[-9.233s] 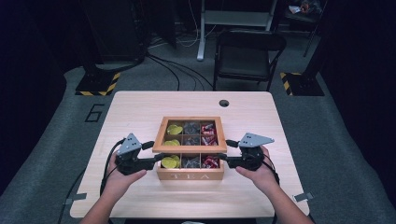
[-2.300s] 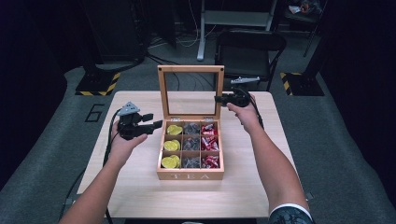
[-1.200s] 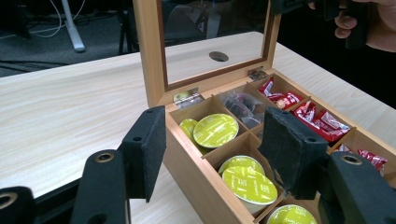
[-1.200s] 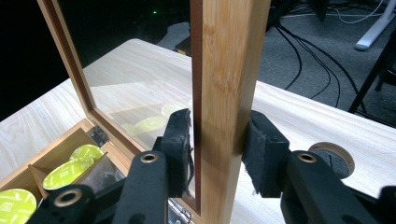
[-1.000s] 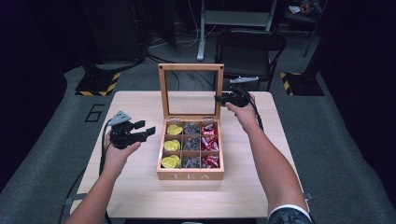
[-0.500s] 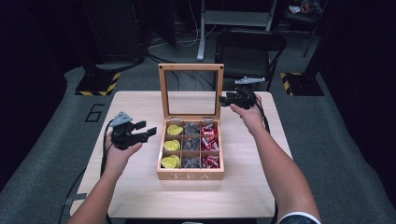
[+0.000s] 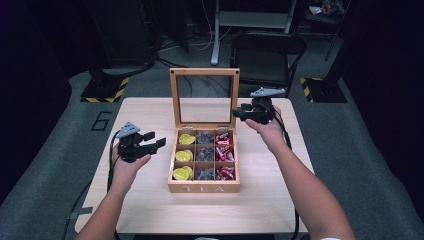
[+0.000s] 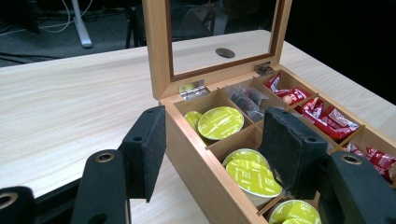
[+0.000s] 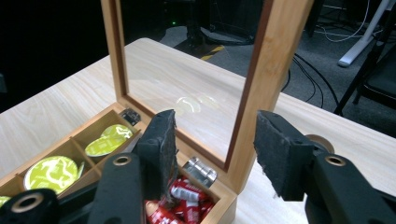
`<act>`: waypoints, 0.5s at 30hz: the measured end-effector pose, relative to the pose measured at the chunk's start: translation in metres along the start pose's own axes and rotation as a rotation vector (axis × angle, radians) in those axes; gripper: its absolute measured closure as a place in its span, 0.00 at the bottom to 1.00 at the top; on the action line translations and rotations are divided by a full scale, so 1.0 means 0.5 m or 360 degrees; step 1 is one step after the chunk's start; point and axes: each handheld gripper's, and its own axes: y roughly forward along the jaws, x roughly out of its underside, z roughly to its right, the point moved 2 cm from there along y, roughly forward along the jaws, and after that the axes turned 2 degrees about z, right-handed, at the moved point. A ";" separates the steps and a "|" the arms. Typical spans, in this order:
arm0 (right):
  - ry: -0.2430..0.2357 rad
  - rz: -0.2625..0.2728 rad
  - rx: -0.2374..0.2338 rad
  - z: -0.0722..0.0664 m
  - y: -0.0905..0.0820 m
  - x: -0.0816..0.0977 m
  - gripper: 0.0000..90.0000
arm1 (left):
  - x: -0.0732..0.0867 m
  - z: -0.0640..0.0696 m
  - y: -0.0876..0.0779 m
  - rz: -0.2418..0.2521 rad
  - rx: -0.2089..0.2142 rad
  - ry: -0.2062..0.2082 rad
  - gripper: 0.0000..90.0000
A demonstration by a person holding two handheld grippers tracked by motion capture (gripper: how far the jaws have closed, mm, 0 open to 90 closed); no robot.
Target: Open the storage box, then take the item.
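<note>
Parted and holding nothing, our left gripper's (image 7: 159, 142) felt-faced black fingers (image 8: 149, 140) hover just left of the square light-wood tea box (image 7: 203, 188), which sits mid-table on the pale wood-grain table (image 7: 260, 200). Round yellow-green foil-topped capsules (image 8: 219, 122) fill its left column, crinkly clear packets (image 8: 247, 97) the middle, glossy red sachets (image 8: 322, 114) the right. Its glass-paned wooden lid (image 7: 204, 96) stands upright. At the lid's right edge, our right gripper (image 7: 236, 113) has just been opening; its rough pads (image 9: 275, 149) straddle the frame without pressing it.
</note>
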 end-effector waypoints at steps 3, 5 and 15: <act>-0.0010 0.0002 -0.0004 -0.009 -0.007 0.005 0.53 | 0.003 0.000 -0.002 0.0007 -0.0001 -0.0011 0.45; -0.0034 -0.0003 -0.0002 -0.016 -0.012 0.011 0.54 | 0.006 0.000 -0.003 0.0009 -0.0002 -0.0012 0.45; -0.0163 -0.0054 0.0001 -0.052 -0.025 0.060 0.52 | 0.023 0.004 0.001 -0.0007 -0.0008 0.0016 0.45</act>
